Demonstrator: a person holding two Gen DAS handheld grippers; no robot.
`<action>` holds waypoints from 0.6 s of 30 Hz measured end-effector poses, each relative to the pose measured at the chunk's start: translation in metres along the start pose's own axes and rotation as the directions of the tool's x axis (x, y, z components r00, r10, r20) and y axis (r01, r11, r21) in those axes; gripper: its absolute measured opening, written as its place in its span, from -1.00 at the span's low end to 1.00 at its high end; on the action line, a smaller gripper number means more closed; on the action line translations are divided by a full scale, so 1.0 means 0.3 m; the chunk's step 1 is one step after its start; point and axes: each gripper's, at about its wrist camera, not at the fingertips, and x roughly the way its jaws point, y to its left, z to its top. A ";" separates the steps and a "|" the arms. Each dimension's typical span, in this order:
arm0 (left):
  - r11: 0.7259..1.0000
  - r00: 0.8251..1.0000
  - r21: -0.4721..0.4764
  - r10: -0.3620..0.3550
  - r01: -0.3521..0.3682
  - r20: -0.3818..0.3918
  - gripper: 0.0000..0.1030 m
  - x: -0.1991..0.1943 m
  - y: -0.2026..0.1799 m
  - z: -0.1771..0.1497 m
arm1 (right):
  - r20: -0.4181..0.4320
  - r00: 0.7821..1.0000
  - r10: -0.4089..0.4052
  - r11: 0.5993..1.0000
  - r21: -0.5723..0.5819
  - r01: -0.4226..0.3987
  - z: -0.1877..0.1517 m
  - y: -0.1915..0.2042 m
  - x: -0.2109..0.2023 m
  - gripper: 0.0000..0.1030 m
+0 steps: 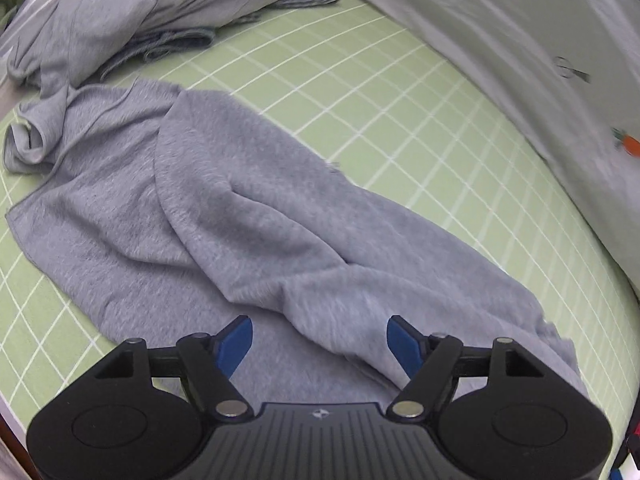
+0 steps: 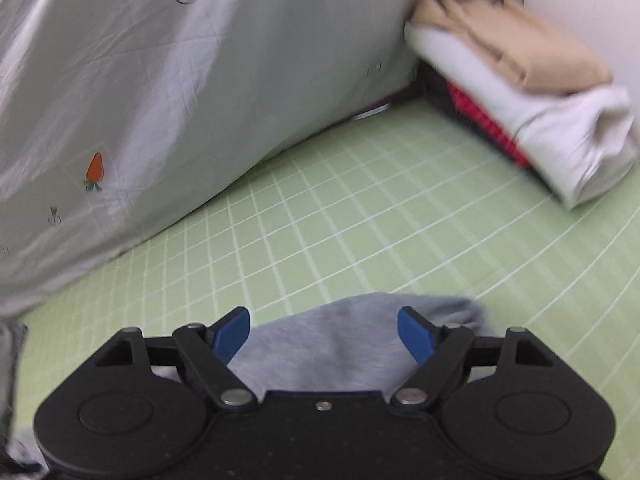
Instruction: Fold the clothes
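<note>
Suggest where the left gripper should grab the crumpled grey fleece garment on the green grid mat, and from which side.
Probably the raised fold ridge of the grey fleece garment just ahead of the open left gripper. Come from above and the near side, jaws straddling the ridge: it stands proud of the green grid mat, while flat edges lie flush.

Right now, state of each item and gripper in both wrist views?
left gripper: open, holding nothing, over the gray garment.
right gripper: open, holding nothing, over the garment's end.
gray garment: partly folded over itself, wrinkled, on the green grid mat.
gray clothes pile: crumpled, unfolded.
folded stack: folded, tan piece on top.
</note>
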 end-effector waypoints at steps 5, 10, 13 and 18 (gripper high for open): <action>0.997 1.000 -0.074 0.000 -0.002 -0.027 0.38 0.070 0.036 0.023 | -0.098 0.994 -0.050 0.998 0.024 0.053 0.012 0.045 0.132 0.66; 0.988 0.998 -0.147 -0.061 0.057 -0.026 -0.78 0.099 0.065 0.021 | -0.174 0.983 -0.066 0.996 0.041 0.074 0.017 0.067 0.230 -0.53; 0.987 0.997 -0.144 -0.070 0.071 0.014 -0.95 0.072 0.059 0.014 | -0.114 0.992 -0.045 0.999 0.007 0.046 0.011 0.058 0.179 -0.99; 0.995 0.991 -0.057 -0.077 0.083 0.109 -0.96 -0.039 0.049 -0.029 | 0.081 0.996 -0.035 0.993 -0.107 0.043 0.011 0.028 -0.048 -0.99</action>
